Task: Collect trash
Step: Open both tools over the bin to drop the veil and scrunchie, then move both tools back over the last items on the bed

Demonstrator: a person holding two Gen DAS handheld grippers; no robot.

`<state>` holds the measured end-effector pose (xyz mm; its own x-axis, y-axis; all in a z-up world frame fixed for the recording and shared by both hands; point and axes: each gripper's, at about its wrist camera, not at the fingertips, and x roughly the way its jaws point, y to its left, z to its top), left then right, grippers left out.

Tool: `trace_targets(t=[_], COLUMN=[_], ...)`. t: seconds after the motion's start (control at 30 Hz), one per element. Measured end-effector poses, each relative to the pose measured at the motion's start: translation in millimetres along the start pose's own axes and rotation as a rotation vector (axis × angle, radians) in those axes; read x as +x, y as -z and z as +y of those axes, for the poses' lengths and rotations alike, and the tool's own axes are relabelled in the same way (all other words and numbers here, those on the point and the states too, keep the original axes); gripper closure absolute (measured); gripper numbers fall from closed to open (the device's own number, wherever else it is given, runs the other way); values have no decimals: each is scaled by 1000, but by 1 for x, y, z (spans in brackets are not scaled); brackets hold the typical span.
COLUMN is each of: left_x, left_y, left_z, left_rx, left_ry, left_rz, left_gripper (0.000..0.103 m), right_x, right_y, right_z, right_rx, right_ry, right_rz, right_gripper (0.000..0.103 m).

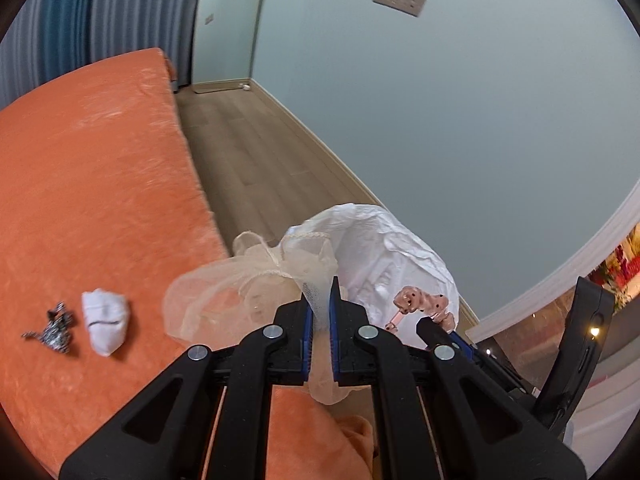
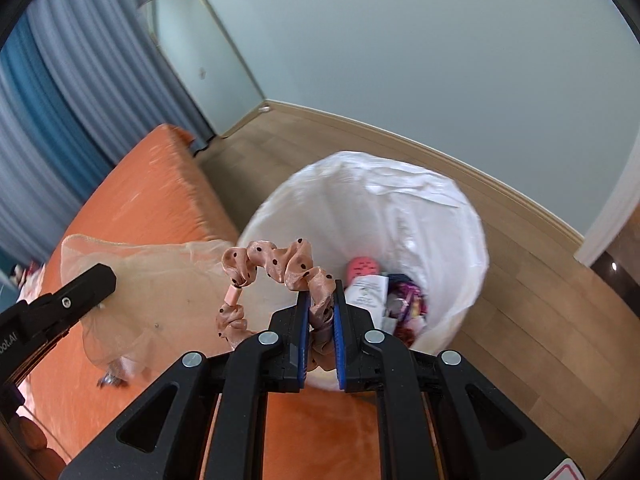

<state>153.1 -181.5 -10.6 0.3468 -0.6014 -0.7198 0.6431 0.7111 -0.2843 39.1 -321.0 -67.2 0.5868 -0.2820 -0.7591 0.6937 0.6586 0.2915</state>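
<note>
The left tool (image 1: pixel 320 312) is clamped on a sheer mesh pouch (image 1: pixel 224 300), held above the orange bed (image 1: pixel 100 184). The right tool (image 2: pixel 321 312) is clamped on a pink dotted scrunchie (image 2: pixel 276 268), held at the near rim of the white-lined bin (image 2: pixel 440 208). The bin stands on the floor, just right of the bed, with mixed trash (image 2: pixel 396 300) inside. A white wad (image 1: pixel 105 318) and a foil scrap (image 1: pixel 52 326) lie side by side on the bed, left of the pouch.

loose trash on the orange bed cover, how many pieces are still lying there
2: a crumpled white paper wad and, just to its left, a crinkled silver foil wrapper. The held sheer fabric may hide more.
</note>
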Motion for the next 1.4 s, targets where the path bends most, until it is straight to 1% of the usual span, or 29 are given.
trace_targets(t=[0.1,0.27,0.33,0.37,0.4,0.43,0.47,0.5,0.53,0.6,0.67,0.8,0.9,1.0,1.13,1.2,1.4], left_x=[16,39,45,47,50,52,52,49,47,39,31,13,0,-14,-32,-40,-62], left_y=[-4,-12,-13,-14,-13,-13,-13,-13,-12,-9,-6,1,7,15,26,32,52], left_z=[-12,-35,-41,-42,-42,-40,-37,-33,-27,-17,-8,15,32,54,87,105,157], left_rx=[29,88,101,102,98,85,64,43,29,16,-1,-44,-69,-112,-164,-198,-299], left_ry=[40,76,87,81,67,50,30,14,1,-28,-56,-106,-162,-220,-304,-334,-419], left_rz=[11,23,19,19,22,28,27,18,10,1,-13,-33,-49,-60,-78,-83,-89], left_gripper=[97,96,95,91,86,72,64,62,61,60,58,58,57,57,57,57,57], right_x=[3,11,13,15,19,20,22,22,21,18,15,8,0,-5,-10,-12,-3], right_y=[-4,-8,-8,-8,-10,-9,-9,-8,-8,-7,-7,-2,5,15,33,43,66], right_z=[-11,-20,-21,-20,-18,-16,-17,-16,-15,-15,-12,5,26,54,94,114,155], right_rx=[27,49,46,39,32,24,22,24,24,20,13,-24,-71,-134,-220,-266,-375], right_ry=[19,36,40,47,56,64,61,59,60,62,62,36,5,-27,-71,-89,-123], right_rz=[-2,1,3,1,-3,1,5,7,5,0,-5,-1,5,12,29,39,77], right_gripper=[93,93,88,85,82,81,79,77,73,65,62,61,60,56,55,55,51])
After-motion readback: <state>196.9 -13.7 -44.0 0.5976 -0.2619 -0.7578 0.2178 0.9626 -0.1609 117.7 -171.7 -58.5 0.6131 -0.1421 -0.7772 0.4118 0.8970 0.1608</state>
